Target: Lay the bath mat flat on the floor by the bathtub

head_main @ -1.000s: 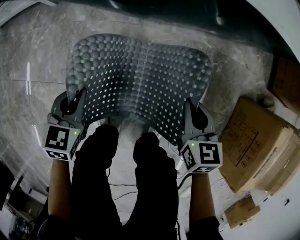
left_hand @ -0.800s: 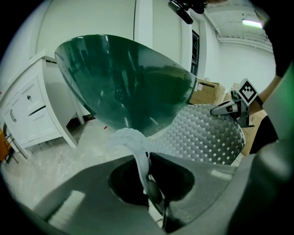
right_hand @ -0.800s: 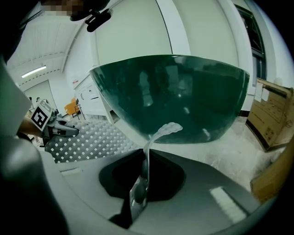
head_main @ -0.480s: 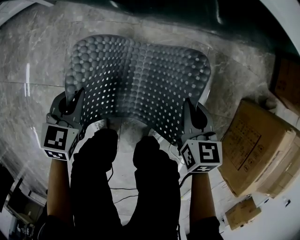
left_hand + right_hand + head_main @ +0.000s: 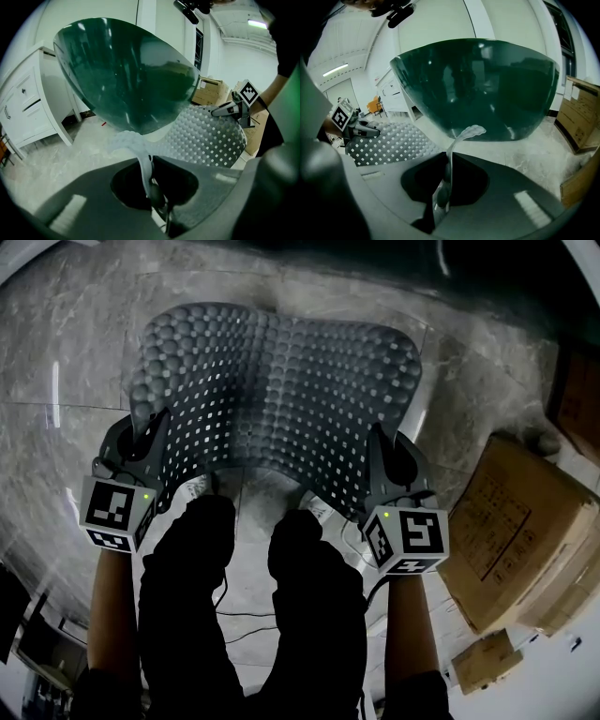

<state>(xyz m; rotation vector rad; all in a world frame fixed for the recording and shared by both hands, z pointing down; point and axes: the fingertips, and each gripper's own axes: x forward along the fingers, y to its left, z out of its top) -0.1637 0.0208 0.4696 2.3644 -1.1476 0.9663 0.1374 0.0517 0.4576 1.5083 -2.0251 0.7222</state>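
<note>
**Operator:** Task status?

**Checker:** Not complete. We hold the mat [image 5: 272,399] above the floor [image 5: 66,371], spread between both claws, with the tub [image 5: 394,263] at 12 o'clock. The left claw [image 5: 148,444] is pressed together on the mat's corner at 8 o'clock. The right claw [image 5: 380,454] pinches the corner at 4 o'clock. Each gripper view shows a thin fold of mat clamped between the jaws.

**Operator:** What is left?

**Checker:** We judge three steps: lower the mat, let it settle flat, spread the claws. The middle sags, and the near edge curls up at both grips. We cannot tell whether the far edge touches the floor.

**Operator:** Edges and room to move?

**Checker:** The far edge lies near the tub base, roughly parallel to it. Our feet [image 5: 202,521] stand at 6 o'clock, just under the near edge, so we should set the mat down ahead of them. Boxes [image 5: 511,531] stand at 3 to 4 o'clock, apart from the mat. A cabinet [image 5: 28,108] stands beyond 9 o'clock, well apart. The floor at 9 o'clock gives open room.
</note>
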